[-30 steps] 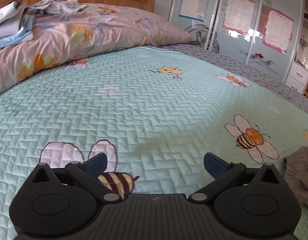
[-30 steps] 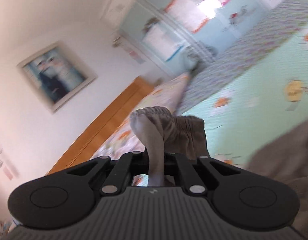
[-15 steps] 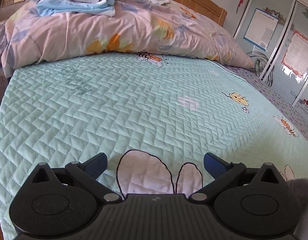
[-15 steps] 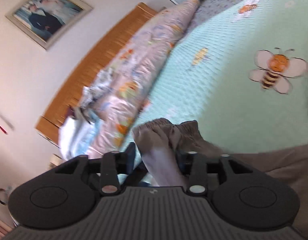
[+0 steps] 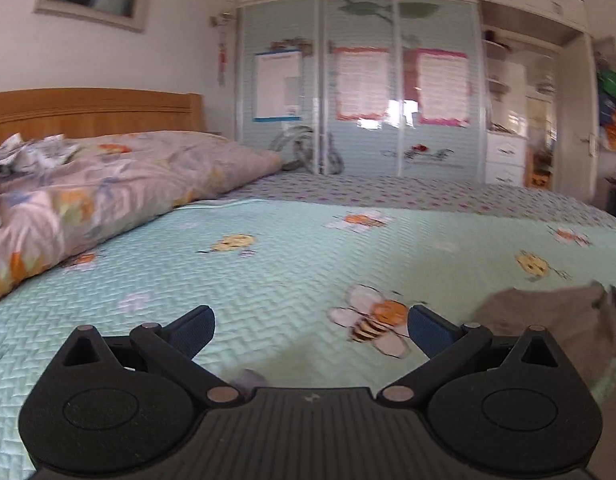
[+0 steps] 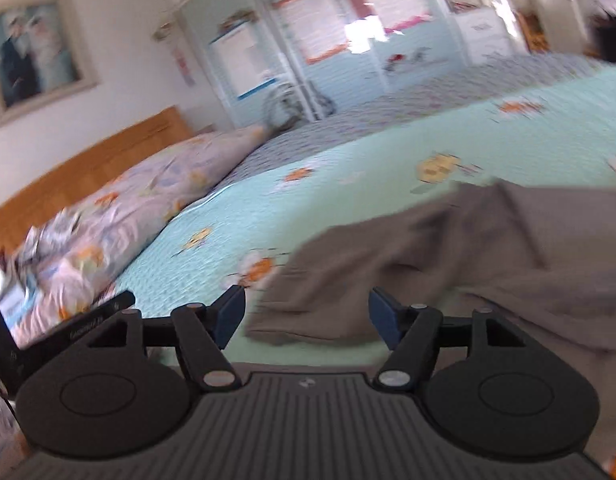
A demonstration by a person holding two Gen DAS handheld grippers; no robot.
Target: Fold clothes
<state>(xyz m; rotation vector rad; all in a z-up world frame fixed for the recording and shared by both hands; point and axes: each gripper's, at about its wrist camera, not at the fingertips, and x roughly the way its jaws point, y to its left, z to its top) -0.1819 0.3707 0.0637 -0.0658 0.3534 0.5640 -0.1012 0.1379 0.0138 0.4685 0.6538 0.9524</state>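
Right wrist view: brown garment (image 6: 447,256) spread loosely and rumpled on the mint bee-print quilt (image 6: 347,164), just ahead of the claw and running off to its right.
Right claw (image 6: 306,314): jaws well apart, nothing between them; near edge of the cloth just beyond the tips, not clearly touching.
Left wrist view: same garment (image 5: 547,320) low at the claw's right, past the right finger.
Left claw (image 5: 309,326): spread wide, empty, hovering over bare quilt with a bee print straight ahead.
Beyond both claws: floral duvet (image 5: 108,176) bunched far left against the wooden headboard (image 5: 92,112); wardrobe doors (image 5: 359,100) at the back.
Step in hand: judged as laying out or re-gripping, since the garment lies unfolded and neither claw holds it.
Next move calls for: both claws over to the cloth, one to each corner or edge, pinching a single layer without snagging the quilt beneath.
Uncertain: garment type; motion blur hides seams and waistband.
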